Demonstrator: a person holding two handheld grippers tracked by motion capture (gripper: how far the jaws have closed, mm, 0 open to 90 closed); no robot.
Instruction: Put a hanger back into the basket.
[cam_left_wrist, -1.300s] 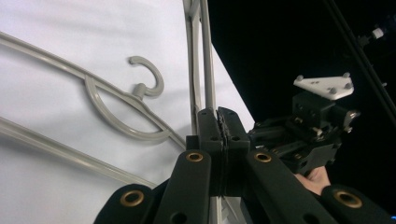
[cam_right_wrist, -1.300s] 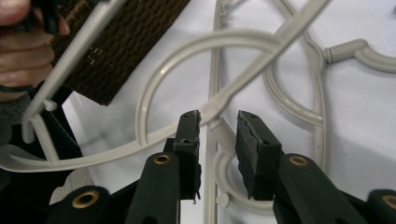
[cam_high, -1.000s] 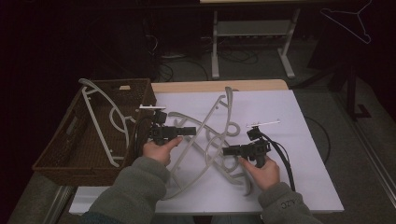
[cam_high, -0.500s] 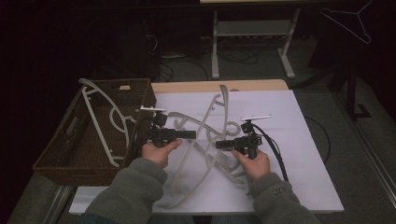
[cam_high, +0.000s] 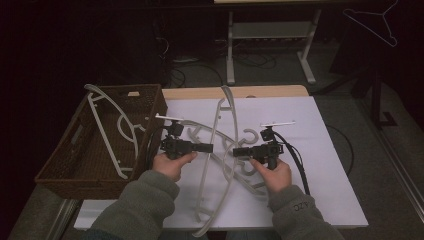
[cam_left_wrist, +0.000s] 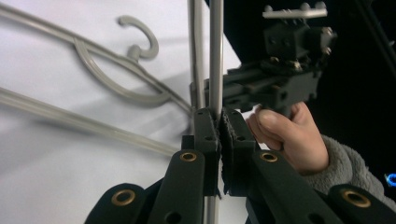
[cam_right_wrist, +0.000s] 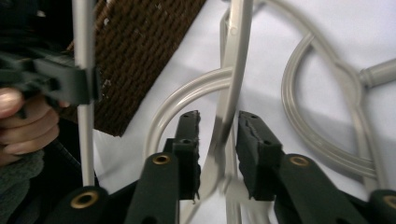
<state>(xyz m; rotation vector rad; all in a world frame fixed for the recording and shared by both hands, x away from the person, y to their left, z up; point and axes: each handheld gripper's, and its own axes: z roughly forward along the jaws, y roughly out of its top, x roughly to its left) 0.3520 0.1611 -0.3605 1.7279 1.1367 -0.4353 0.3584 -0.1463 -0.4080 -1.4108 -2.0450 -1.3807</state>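
A long grey plastic hanger (cam_high: 216, 120) stands tilted over the white sheet (cam_high: 325, 150), between my two grippers. My left gripper (cam_high: 210, 147) is shut on its thin straight bar (cam_left_wrist: 215, 56), the pads of the left gripper (cam_left_wrist: 219, 116) pressed on both sides. From the right, my right gripper (cam_high: 235, 151) faces it. Its jaws have just been opening. In the right gripper view a curved hanger arm (cam_right_wrist: 233, 70) runs between the jaws of the right gripper (cam_right_wrist: 218, 116), with a gap beside it. More grey hangers (cam_high: 240, 165) lie tangled beneath.
A brown wicker basket (cam_high: 60, 170) stands at the table's left with a white hanger (cam_high: 110, 135) leaning in it. A metal rack (cam_high: 270, 30) stands on the floor beyond the table. A wire hanger (cam_high: 375, 22) hangs at the far upper right.
My right gripper has shifted a little leftward, nearer the left gripper. The raised hanger's top has swung slightly left. The left hand has stayed put.
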